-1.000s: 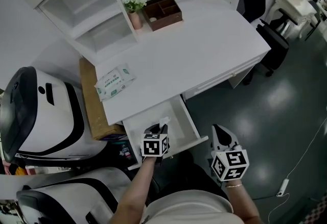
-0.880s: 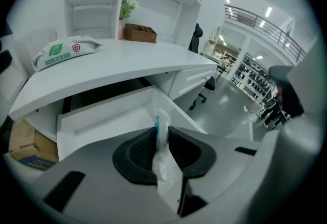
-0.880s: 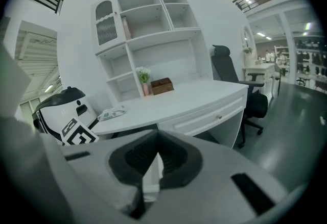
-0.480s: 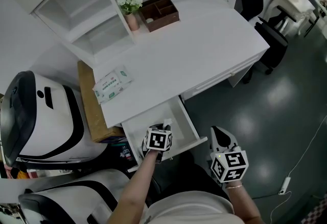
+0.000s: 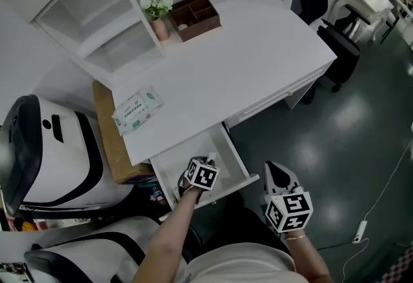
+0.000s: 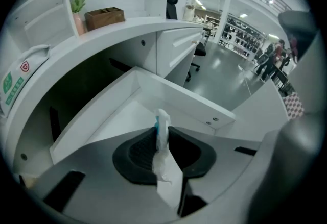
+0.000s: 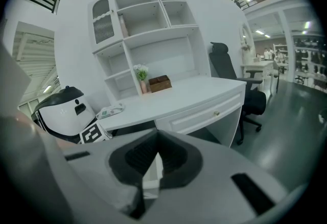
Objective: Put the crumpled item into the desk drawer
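While the white desk (image 5: 258, 56) fills the upper head view, its drawer (image 5: 169, 162) stands pulled out from the front edge, toward the left front corner. The left gripper (image 6: 162, 132) hangs over the drawer near its front wall, jaws nearly together and clamped on the crumpled item (image 6: 164, 164). This is a thin white twist of paper or film with a blue fleck at its top, standing upright between the pads. The right gripper (image 7: 156, 146) waits off the desk's front edge, right of the drawer, its jaws closed with nothing in them.

By its look the item is very light, soft and easily crushed. It should not slip, but it may cling to a pad on release, so the present narrow pinch across its middle seems adequate.

Compared with the head view one second earlier, the left gripper has rolled, its marker cube now tilted, and has edged slightly farther over the drawer. The item stays in its jaws, and the right gripper and drawer appear unchanged.
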